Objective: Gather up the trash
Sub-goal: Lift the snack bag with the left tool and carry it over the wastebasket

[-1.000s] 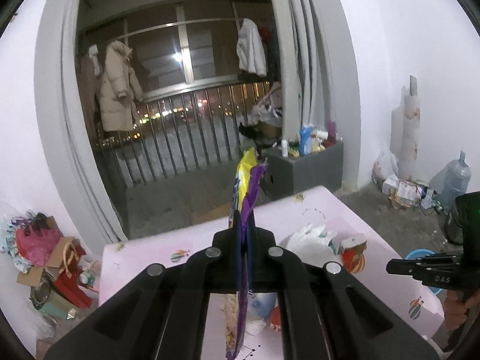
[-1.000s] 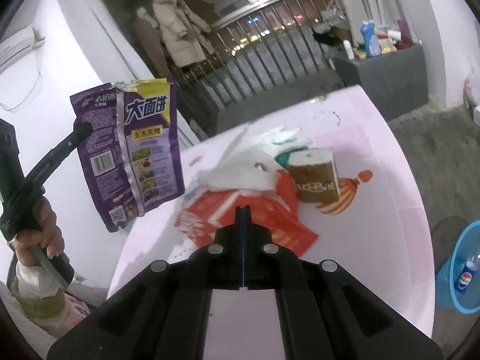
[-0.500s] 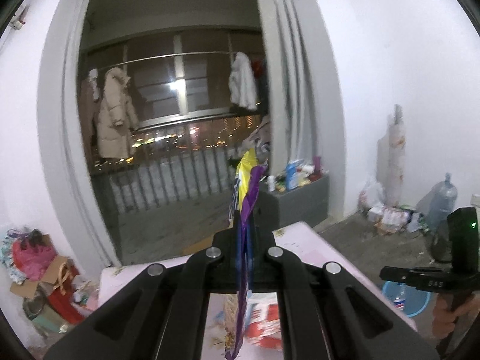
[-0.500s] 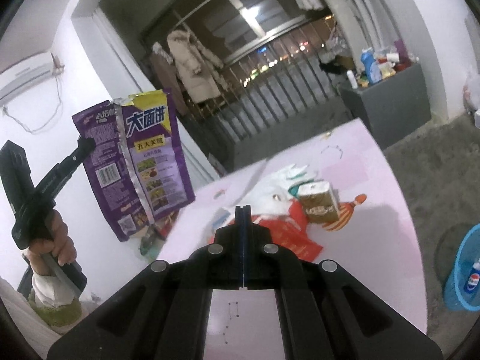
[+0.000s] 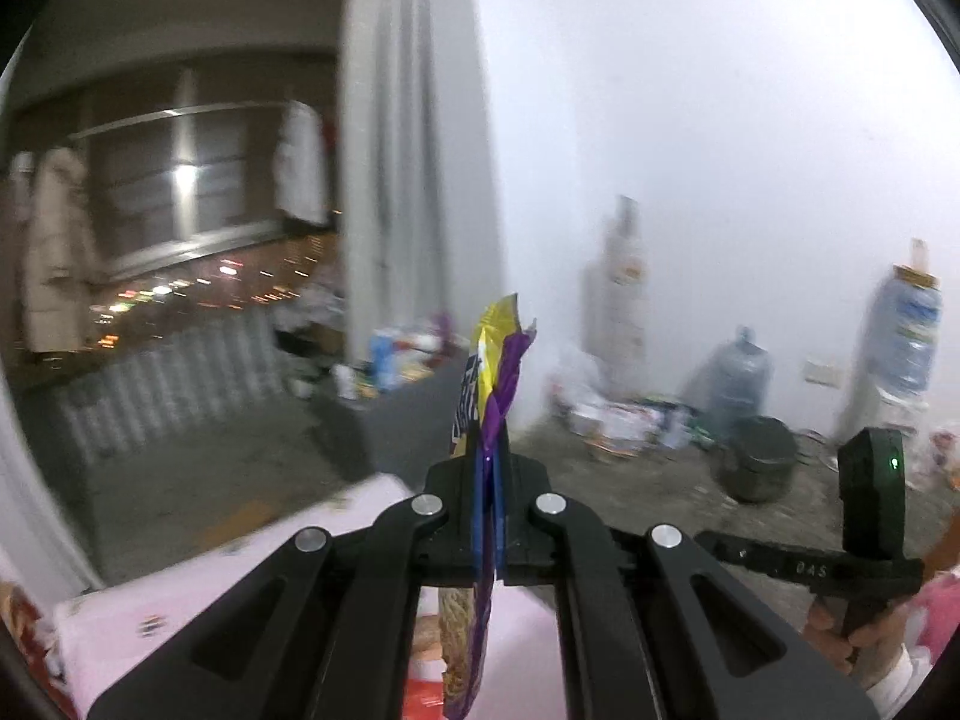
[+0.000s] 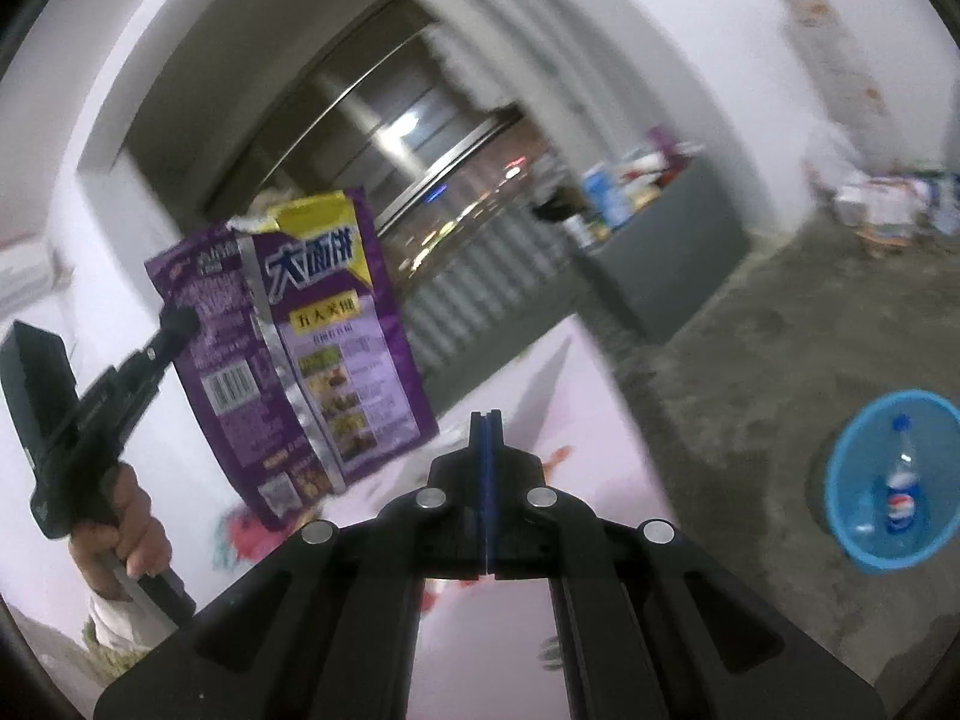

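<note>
My left gripper (image 5: 489,480) is shut on a purple and yellow snack bag (image 5: 489,396), seen edge-on and sticking up between the pads. The right wrist view shows the same snack bag (image 6: 312,348) flat-on, held up above the pink table (image 6: 576,396) by the left gripper (image 6: 180,321) in a hand. My right gripper (image 6: 486,426) is shut with nothing between its pads, over the table. On the floor to the right stands a blue basin (image 6: 888,480) with a cola bottle (image 6: 900,492) in it. The right gripper (image 5: 780,564) shows at the lower right of the left wrist view.
The pink table (image 5: 180,606) carries red wrappers (image 5: 420,696) below the left gripper. A grey cabinet (image 6: 672,252) with bottles stands by the balcony railing. A dark pot (image 5: 759,468), a water jug (image 5: 735,384) and floor clutter line the white wall.
Both grippers have swung to the right, and the left one has risen with the bag. The table has slid down and left in both views; the blue basin now shows more fully.
</note>
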`<state>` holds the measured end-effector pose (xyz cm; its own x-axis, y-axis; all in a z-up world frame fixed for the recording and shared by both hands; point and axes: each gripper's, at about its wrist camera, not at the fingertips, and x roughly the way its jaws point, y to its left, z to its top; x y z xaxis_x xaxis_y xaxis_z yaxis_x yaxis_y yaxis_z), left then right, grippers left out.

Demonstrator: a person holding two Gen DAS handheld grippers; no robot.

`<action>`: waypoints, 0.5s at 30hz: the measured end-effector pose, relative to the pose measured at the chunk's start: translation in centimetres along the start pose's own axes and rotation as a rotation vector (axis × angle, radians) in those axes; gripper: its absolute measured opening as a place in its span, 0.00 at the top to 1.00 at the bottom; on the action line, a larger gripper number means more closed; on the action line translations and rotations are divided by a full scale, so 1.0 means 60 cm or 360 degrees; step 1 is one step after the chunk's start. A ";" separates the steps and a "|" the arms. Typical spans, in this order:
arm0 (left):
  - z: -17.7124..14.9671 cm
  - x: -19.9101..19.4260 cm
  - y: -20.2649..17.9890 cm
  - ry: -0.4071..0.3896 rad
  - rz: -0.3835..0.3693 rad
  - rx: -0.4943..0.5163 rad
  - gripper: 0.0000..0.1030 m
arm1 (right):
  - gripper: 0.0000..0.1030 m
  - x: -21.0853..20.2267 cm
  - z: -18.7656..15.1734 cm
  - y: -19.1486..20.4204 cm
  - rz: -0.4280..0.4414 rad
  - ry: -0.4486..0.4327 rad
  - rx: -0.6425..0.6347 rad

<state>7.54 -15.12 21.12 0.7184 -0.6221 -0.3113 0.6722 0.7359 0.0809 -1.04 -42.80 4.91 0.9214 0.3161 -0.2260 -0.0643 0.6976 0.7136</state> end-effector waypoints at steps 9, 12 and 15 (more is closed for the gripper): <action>-0.016 0.225 -0.175 0.0314 -0.0382 0.0051 0.98 | 1.00 -0.084 0.013 -0.173 -0.0449 -0.0188 0.0323; -0.028 0.310 -0.229 0.0418 -0.0455 0.0054 0.98 | 1.00 -0.089 0.007 -0.220 -0.0553 -0.0190 0.0418; -0.051 0.382 -0.271 0.0526 -0.0490 0.0051 0.98 | 1.00 -0.080 0.000 -0.269 -0.0658 -0.0153 0.0503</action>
<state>12.52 -40.52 9.78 0.3917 -0.6881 -0.6108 0.8547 0.5179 -0.0353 -4.45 -55.55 -5.51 0.8772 -0.0151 -0.4799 0.4171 0.5189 0.7462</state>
